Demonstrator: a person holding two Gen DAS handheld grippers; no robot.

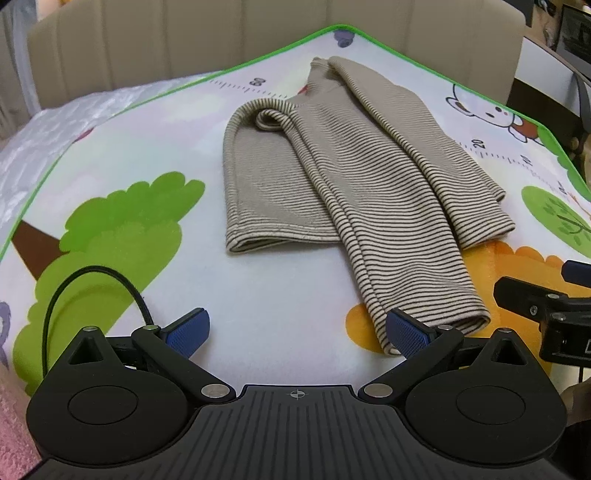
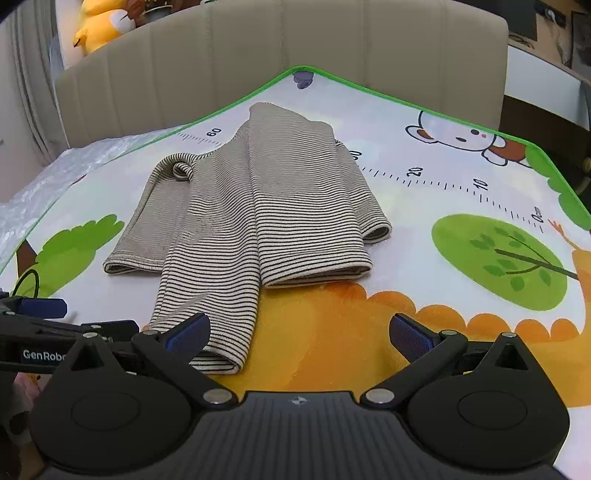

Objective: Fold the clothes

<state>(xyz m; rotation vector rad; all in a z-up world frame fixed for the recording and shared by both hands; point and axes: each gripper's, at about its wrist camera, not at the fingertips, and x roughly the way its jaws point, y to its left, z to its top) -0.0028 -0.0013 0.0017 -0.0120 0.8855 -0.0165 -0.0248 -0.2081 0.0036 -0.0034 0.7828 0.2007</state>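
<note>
A beige top with thin dark stripes (image 1: 343,177) lies partly folded on a cartoon play mat (image 1: 147,155). One long sleeve runs down toward me, its cuff (image 1: 436,325) near the mat's front. My left gripper (image 1: 299,332) is open just above the mat, its right pad (image 1: 406,336) touching the cuff. In the right wrist view the same top (image 2: 251,206) lies ahead and left. My right gripper (image 2: 299,332) is open too, with its left pad (image 2: 188,336) over the sleeve cuff (image 2: 218,354). Nothing is held.
A beige padded headboard (image 2: 280,55) stands behind the mat. Crinkled plastic sheeting (image 1: 44,140) lies at the left. A yellow plush toy (image 2: 99,26) sits beyond the headboard. Dark furniture (image 1: 569,40) stands at the right. The mat's green edge (image 1: 424,55) marks its far border.
</note>
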